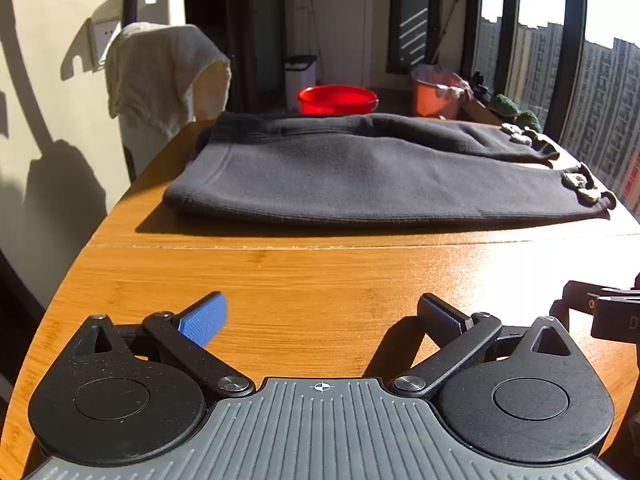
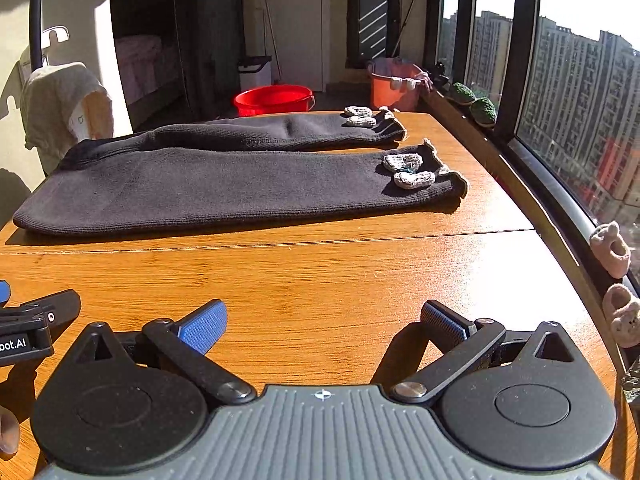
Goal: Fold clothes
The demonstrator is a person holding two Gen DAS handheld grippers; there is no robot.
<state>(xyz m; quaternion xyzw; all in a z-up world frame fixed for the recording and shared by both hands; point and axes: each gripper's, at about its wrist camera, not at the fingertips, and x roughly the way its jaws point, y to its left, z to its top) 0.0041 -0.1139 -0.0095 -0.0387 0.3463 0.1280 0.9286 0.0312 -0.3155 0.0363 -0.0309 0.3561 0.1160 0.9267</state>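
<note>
Presently catalogued, sunlit balcony setting:

Item 1: wooden table point(image 1: 320, 272), orange-brown, with a seam running across its top.

Item 2: dark grey trousers point(image 2: 224, 188), laid flat across the far half of the table beyond the seam, waistband toward the left, both legs stretched toward the window side and lying apart from each other. Small pale knitted ornaments point(image 2: 408, 170) sit near each cuff.

Item 3: left gripper point(image 1: 322, 316), low over the near half of the table, fingers spread wide, nothing between them; blue pad point(image 1: 204, 320) visible on one finger. Well short of the trousers.

Item 4: right gripper point(image 2: 324, 322), likewise spread wide and empty, over the near table edge, just beside the left gripper, whose tip shows at the left border of the right wrist view.

Item 5: red basin point(image 1: 338, 99) behind the table on the floor.

Item 6: orange bucket point(image 2: 394, 88) near the window.

Item 7: cream cloth point(image 1: 160, 76) draped over an object at the table's left end.
</note>
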